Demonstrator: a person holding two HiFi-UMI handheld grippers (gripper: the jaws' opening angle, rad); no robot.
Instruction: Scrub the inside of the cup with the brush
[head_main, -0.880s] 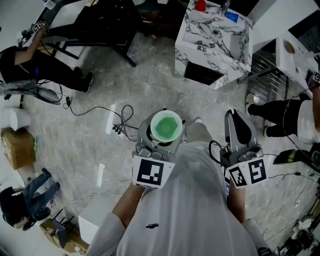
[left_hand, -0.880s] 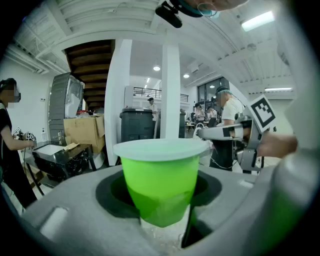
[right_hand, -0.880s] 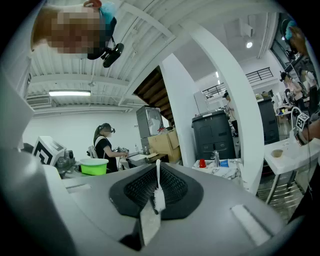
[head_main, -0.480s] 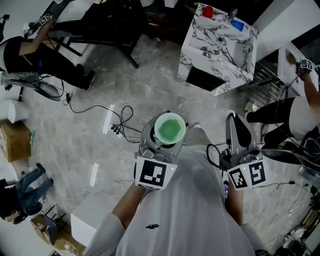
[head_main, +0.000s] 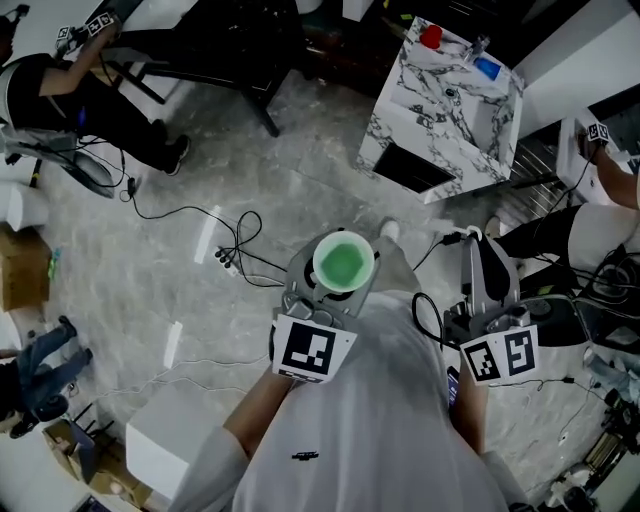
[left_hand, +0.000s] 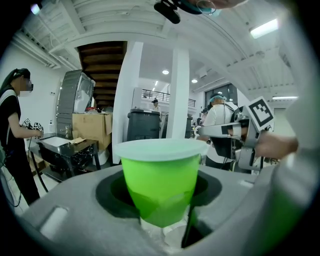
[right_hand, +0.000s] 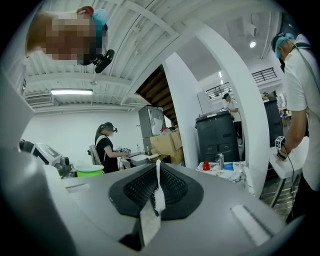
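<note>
Green cup (left_hand: 160, 182) stands clamped upright in the left claw (left_hand: 160, 205), mouth up for access; the right claw (right_hand: 152, 210), apart beside it, pinches the thin white brush (right_hand: 158, 182), seemingly poised to enter.

Head view: flat, even overhead light. Shadows on the pale floor (head_main: 300, 150) are short and soft. The marble worktop (head_main: 445, 90) reads bright, with no blur.

Left gripper view: heavy fisheye, black vignette at the corners, straight lines bowed. A ceiling strip light (left_hand: 264, 27) flares upper right. The green cup (left_hand: 159, 175) is sharp and vivid; my left claw (left_hand: 160, 215), near the lens, is soft grey.

Right gripper view: same distortion. A strip light (right_hand: 71, 92) glows. The brush (right_hand: 158, 192) is crisp; my right claw (right_hand: 156, 210) is blurred.
</note>
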